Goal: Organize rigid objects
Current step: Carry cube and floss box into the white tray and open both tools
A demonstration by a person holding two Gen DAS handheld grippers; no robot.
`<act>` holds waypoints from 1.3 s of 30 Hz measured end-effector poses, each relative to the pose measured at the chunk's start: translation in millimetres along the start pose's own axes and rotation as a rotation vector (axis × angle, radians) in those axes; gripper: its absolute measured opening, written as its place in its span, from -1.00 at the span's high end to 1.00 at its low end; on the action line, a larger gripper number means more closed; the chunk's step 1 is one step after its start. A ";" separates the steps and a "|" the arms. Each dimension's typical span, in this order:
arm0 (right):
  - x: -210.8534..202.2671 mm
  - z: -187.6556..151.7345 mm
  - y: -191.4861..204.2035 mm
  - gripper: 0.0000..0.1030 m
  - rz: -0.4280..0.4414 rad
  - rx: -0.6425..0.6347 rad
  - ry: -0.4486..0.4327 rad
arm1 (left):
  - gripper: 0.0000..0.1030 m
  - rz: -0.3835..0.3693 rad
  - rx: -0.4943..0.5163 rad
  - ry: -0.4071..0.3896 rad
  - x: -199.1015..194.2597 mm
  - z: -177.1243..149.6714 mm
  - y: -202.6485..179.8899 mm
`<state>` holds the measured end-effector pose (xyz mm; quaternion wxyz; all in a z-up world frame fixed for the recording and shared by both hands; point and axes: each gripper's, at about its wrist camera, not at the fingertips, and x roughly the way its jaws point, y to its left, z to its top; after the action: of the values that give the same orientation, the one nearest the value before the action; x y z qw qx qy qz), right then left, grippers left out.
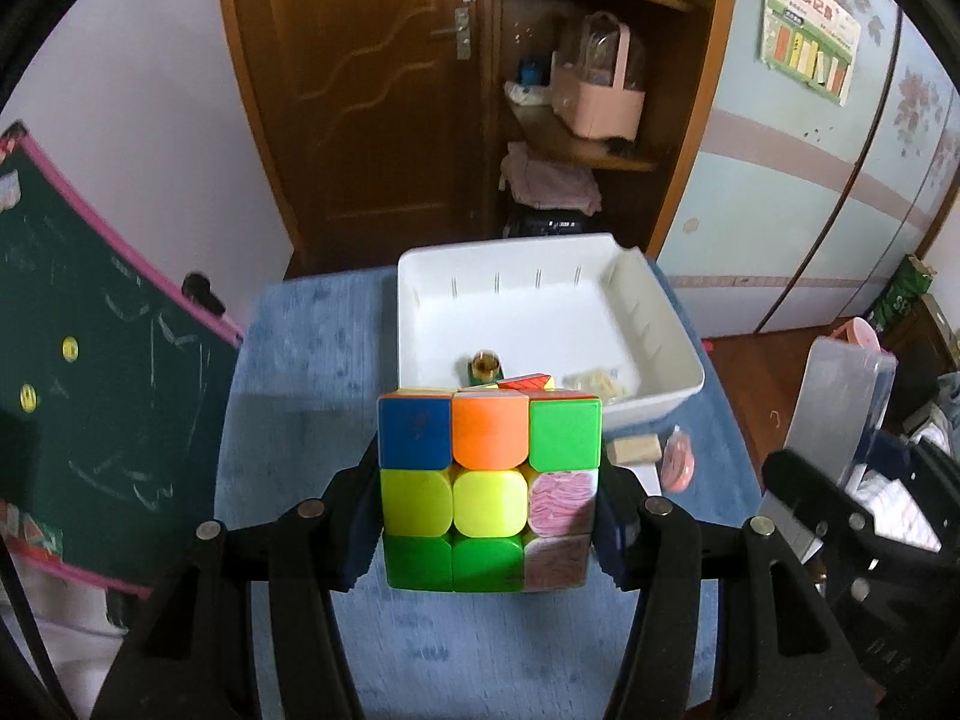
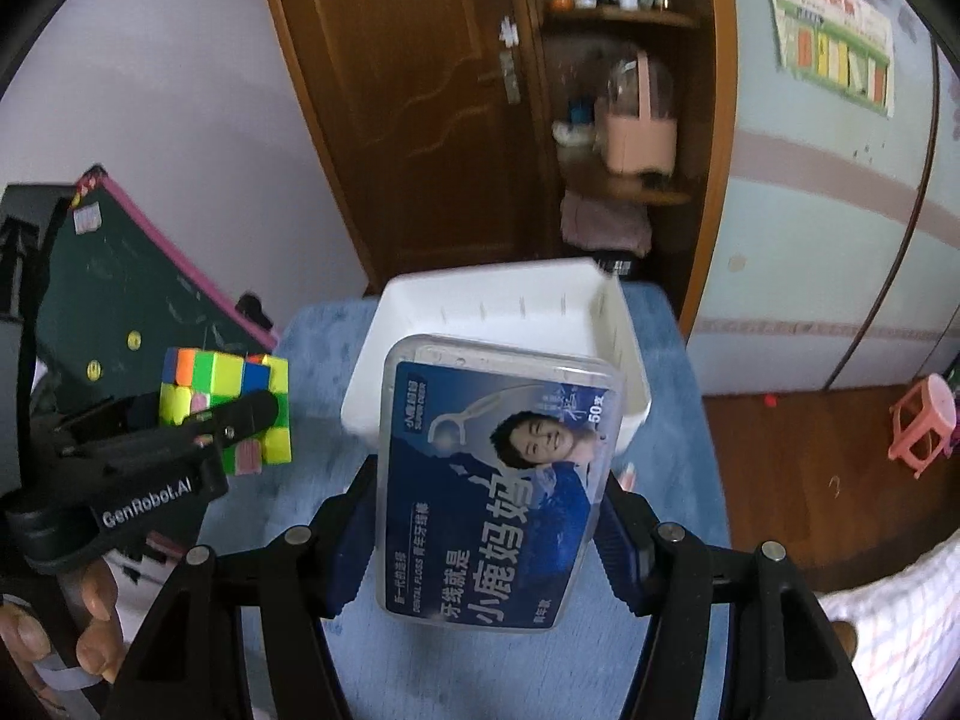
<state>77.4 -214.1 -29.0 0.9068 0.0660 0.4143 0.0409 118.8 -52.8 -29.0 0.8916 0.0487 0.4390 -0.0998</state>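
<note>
Left gripper [image 1: 489, 489] jaws clamped on the puzzle cube [image 1: 489, 489], both side faces pinched, cube held in the air above the blue-covered desk [image 1: 300, 360]; two of its stickers look scribbled pink, detail unclear. Right gripper [image 2: 489, 483] jaws clamped on the long edges of the floss pick box [image 2: 498, 486], a clear case with a blue label, lifted and tilted; its contents can't be read through the label. White bin [image 1: 672, 324] sits at the far end of the desk. In the left wrist view the cube hides the bin's near wall; behind it only a small gold-capped item [image 1: 485, 365], a corner of a second cube-like piece [image 1: 528, 383] and something pale and blurred [image 1: 594, 384] show. Right wrist view: the box covers most of the bin interior. Beside the bin on the desk, a wooden block [image 1: 633, 450] and a pink round item [image 1: 678, 462], the latter half cut off by the jaw. Fingers of the person's left hand [image 2: 90, 624] show at the frame's lower left, blurred.
</note>
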 end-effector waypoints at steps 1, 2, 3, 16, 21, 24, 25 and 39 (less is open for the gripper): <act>-0.7 6.0 -0.8 -0.25 -0.004 0.000 -0.015 | -0.18 0.002 0.006 -0.006 0.3 3.7 -0.5; -0.6 13.7 -2.1 -0.25 -0.010 0.000 -0.029 | -0.18 0.002 0.014 -0.012 1.1 8.7 -1.0; 0.0 19.2 -3.1 -0.25 -0.013 0.001 -0.039 | -0.18 0.001 0.020 -0.018 2.1 12.1 -1.5; 37.2 58.7 -7.2 -0.25 -0.053 -0.007 -0.048 | -0.19 0.000 0.069 -0.025 36.0 49.7 -9.5; 54.6 63.9 -10.2 -0.25 -0.062 -0.002 -0.027 | -0.18 -0.006 0.079 -0.012 49.8 63.5 -11.7; 64.2 68.0 -13.2 -0.25 -0.074 0.001 -0.019 | -0.19 -0.010 0.089 -0.008 58.1 70.6 -13.6; 66.9 69.4 -13.3 -0.25 -0.076 0.003 -0.017 | -0.19 -0.009 0.094 -0.006 61.4 75.0 -14.4; 143.8 93.3 -37.1 -0.25 -0.166 0.039 0.075 | -0.19 -0.037 0.117 0.067 154.8 129.4 -26.6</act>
<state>242.6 -240.3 -81.5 0.8894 0.0475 0.4530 -0.0400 305.0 -122.2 -72.8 0.8701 0.0960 0.4628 -0.1400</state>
